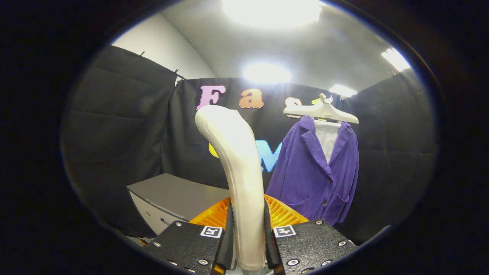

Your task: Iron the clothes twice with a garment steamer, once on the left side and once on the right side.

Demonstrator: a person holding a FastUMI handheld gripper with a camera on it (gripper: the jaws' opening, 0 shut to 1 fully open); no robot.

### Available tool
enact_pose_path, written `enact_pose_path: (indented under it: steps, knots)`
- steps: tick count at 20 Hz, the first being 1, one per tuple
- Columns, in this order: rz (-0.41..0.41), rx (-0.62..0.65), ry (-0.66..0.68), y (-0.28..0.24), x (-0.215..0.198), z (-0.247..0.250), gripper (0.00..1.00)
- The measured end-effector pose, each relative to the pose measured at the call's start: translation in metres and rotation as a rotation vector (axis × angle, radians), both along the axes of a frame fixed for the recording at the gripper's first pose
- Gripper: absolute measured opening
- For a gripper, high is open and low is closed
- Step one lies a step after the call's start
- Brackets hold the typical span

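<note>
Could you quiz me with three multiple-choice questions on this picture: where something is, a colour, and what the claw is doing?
1. Where is the purple corduroy jacket?
A. On the grey cabinet
B. On a cream hanger, beyond the claw
C. Between the fingers

2. What colour is the shirt inside the jacket?
A. White
B. Red
C. Green

3. What is the claw doing?
A. Open
B. Shut on the hanger
C. Shut on the cream steamer handle

Answers:
B: it hangs from the cream hanger.
A: the white shirt shows at the collar.
C: both fingers press the cream steamer handle.
</note>
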State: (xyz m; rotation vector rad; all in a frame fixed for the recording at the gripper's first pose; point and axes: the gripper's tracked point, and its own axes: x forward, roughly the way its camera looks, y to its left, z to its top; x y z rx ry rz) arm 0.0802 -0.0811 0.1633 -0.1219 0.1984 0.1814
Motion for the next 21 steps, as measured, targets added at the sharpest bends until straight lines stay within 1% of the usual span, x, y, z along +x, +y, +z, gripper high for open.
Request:
enact_pose_path:
  steps: [2,4,7,10,17,21]
  knots:
    - [-0.012,-0.023,-0.022,0.013,-0.005,-0.002,0.34]
    - [-0.043,-0.031,-0.015,0.019,-0.01,-0.017,0.34]
    - [-0.083,-0.056,0.019,0.023,-0.02,-0.037,0.34]
    - [-0.144,-0.088,0.05,0.02,-0.024,-0.045,0.34]
    - [-0.194,-0.064,0.008,0.025,-0.019,-0.032,0.34]
    - [-0.213,-0.06,0.03,0.025,-0.022,-0.046,0.34]
